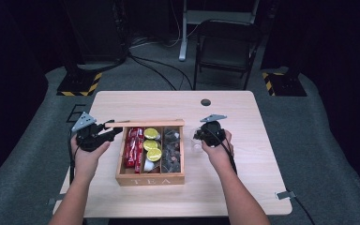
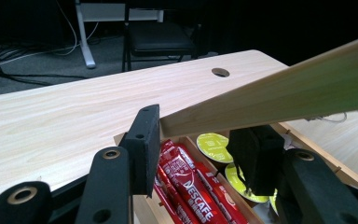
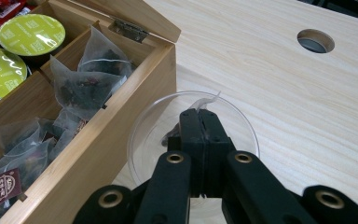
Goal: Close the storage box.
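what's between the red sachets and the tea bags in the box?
The compartment of yellow-green capsules, seen in the high view. Red sachets fill the left section of the wooden box, tea bags the right.

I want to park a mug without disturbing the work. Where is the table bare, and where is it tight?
Bare wood lies behind the tea box up to the cable hole, and right of the right gripper to the table edge. It is tight between the box wall and the glass cup, and at the held lid by the left gripper.
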The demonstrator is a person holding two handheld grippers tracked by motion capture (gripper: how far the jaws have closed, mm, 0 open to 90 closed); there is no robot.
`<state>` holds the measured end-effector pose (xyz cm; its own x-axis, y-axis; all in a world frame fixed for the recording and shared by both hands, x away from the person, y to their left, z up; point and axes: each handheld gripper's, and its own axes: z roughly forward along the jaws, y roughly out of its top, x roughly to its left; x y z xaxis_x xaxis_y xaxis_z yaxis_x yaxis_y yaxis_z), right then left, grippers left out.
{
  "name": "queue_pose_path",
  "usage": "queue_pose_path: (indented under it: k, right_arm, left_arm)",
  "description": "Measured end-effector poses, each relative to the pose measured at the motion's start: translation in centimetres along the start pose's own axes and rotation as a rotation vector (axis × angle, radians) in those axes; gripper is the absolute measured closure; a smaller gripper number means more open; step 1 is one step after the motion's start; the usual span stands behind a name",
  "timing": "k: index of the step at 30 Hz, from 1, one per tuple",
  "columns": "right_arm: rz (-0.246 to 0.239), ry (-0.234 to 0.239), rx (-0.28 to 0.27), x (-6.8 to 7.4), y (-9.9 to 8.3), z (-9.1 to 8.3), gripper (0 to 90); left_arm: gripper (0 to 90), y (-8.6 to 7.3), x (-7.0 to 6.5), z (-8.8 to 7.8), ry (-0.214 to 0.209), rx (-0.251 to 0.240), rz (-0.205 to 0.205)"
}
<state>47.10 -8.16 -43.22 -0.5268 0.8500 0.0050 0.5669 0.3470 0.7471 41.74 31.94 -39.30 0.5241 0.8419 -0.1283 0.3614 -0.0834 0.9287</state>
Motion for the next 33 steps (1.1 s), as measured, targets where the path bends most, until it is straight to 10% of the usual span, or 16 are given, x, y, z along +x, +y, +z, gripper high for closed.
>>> queue_pose_path:
  k: [33]
  right_arm:
    - [-0.069, 0.050, -0.132, 2.5, 0.9, -4.4, 67.5]
  left_arm:
    - [54.3, -0.1, -0.2, -0.2, 0.001, 0.007, 0.014]
